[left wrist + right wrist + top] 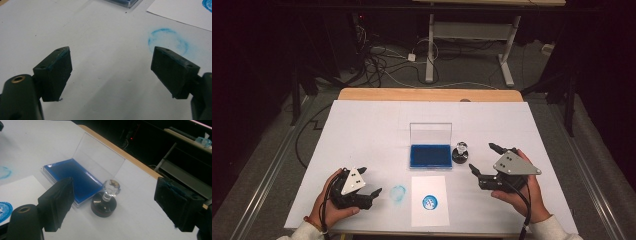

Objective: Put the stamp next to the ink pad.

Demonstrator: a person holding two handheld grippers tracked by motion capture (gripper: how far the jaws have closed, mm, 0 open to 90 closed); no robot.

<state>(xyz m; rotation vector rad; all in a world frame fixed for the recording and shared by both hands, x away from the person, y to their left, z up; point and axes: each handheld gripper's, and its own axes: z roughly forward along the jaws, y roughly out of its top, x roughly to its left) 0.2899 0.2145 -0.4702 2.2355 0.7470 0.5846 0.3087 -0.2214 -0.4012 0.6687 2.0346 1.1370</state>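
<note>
A blue ink pad lies mid-table in a clear case with its lid standing open. Just right of it stands a round black stamp with a clear knob, seen close in the right gripper view as the stamp beside the ink pad. A white sheet near the front edge carries a blue round print. My right gripper is open, a short way right of the stamp, nothing between its jaws. My left gripper is open over bare table; a faint blue ring smear lies ahead of it.
The white table cover ends at a wooden edge at the back. Beyond it, on the floor, are cables and the legs of another desk. The blue smear sits left of the sheet.
</note>
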